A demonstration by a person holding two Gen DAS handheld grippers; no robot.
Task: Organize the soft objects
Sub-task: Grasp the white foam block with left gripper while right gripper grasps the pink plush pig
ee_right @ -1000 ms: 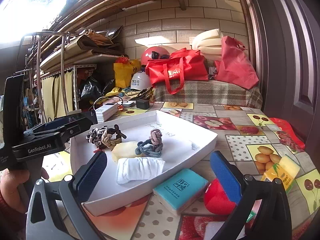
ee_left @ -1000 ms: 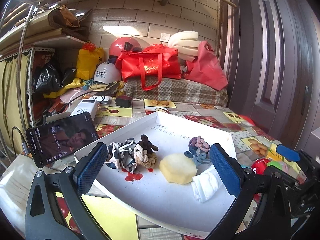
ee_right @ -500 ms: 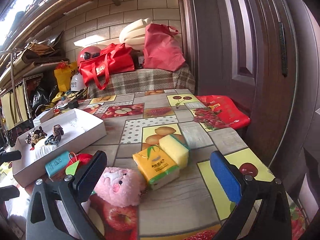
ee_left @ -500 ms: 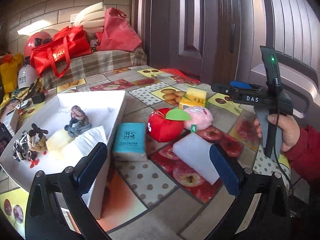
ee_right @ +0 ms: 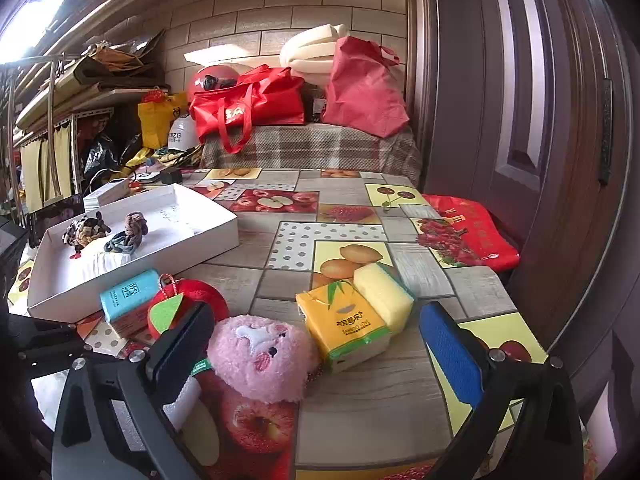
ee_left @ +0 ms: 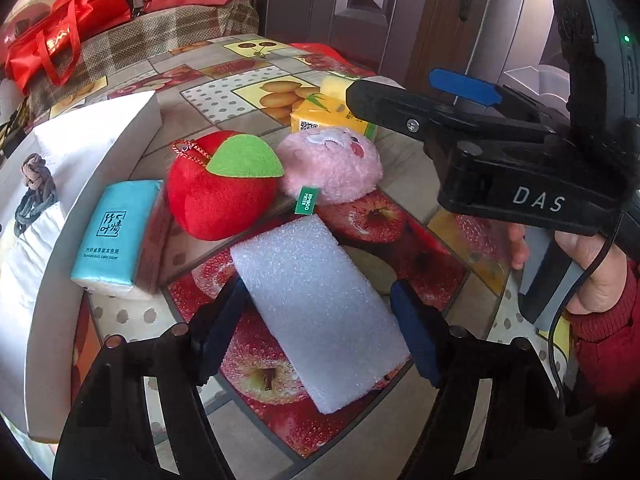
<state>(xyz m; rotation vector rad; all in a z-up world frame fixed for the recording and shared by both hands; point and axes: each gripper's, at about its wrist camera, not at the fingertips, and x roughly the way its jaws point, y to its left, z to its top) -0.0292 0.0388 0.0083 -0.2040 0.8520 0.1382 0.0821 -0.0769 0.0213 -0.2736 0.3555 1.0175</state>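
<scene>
My left jaws are closing around the white foam block.

The white tray [ee_right: 216, 236] sits on the worktop [ee_right: 360, 392] with two knotted fabric bundles [ee_right: 86, 230], a grey-brown knot [ee_right: 128, 232] and a folded white cloth [ee_left: 24, 264] in it. Against its wall leans a blue tissue pack [ee_left: 108, 236], with the red plush apple [ee_left: 218, 192] and pink plush toy [ee_left: 332, 164] just beside. The foam block [ee_left: 316, 312] lies flat between the pads of my left gripper [ee_left: 320, 320]; the left pad looks to touch its edge, the right stands just clear. My right gripper [ee_right: 316, 344] hangs wide open over the pink toy, yellow tissue pack [ee_right: 344, 324] and yellow sponge [ee_right: 382, 292], gripping nothing.
</scene>
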